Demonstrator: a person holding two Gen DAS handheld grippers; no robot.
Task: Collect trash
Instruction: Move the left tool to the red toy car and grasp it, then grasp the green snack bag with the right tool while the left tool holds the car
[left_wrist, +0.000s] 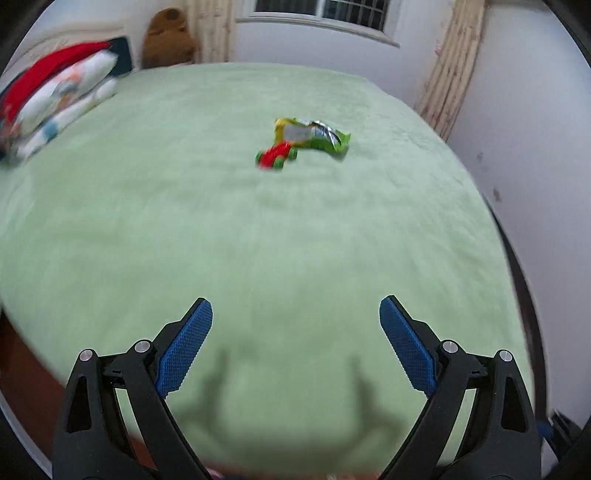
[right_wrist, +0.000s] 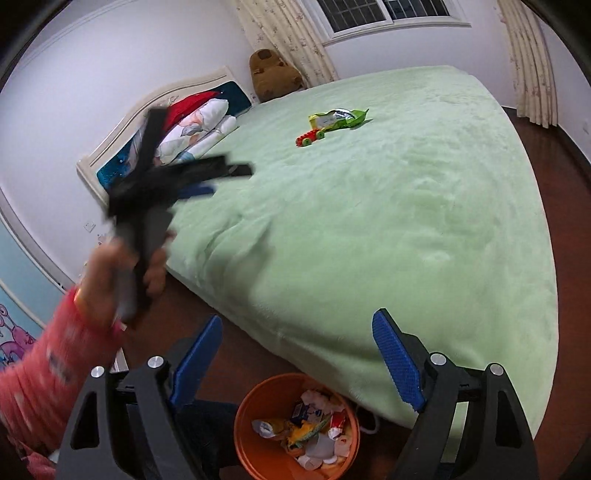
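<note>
A torn green and yellow snack bag (left_wrist: 314, 136) lies on the green bed, far ahead of my left gripper (left_wrist: 295, 314), which is open and empty over the bed's near part. The bag also shows in the right wrist view (right_wrist: 338, 119). A red and green toy car (left_wrist: 277, 155) lies against the bag, and shows in the right wrist view (right_wrist: 309, 137). My right gripper (right_wrist: 297, 332) is open and empty, above an orange bin (right_wrist: 258, 450) full of wrappers at the bed's foot. The left gripper (right_wrist: 192, 155) appears blurred there, wide open.
The green bed (left_wrist: 221, 240) fills the view. Pillows and a red cloth (left_wrist: 55, 96) lie at the headboard. A brown plush toy (right_wrist: 273, 72) sits by the curtain. Dark wood floor (right_wrist: 569, 221) runs round the bed. White walls stand close on the right (left_wrist: 535, 166).
</note>
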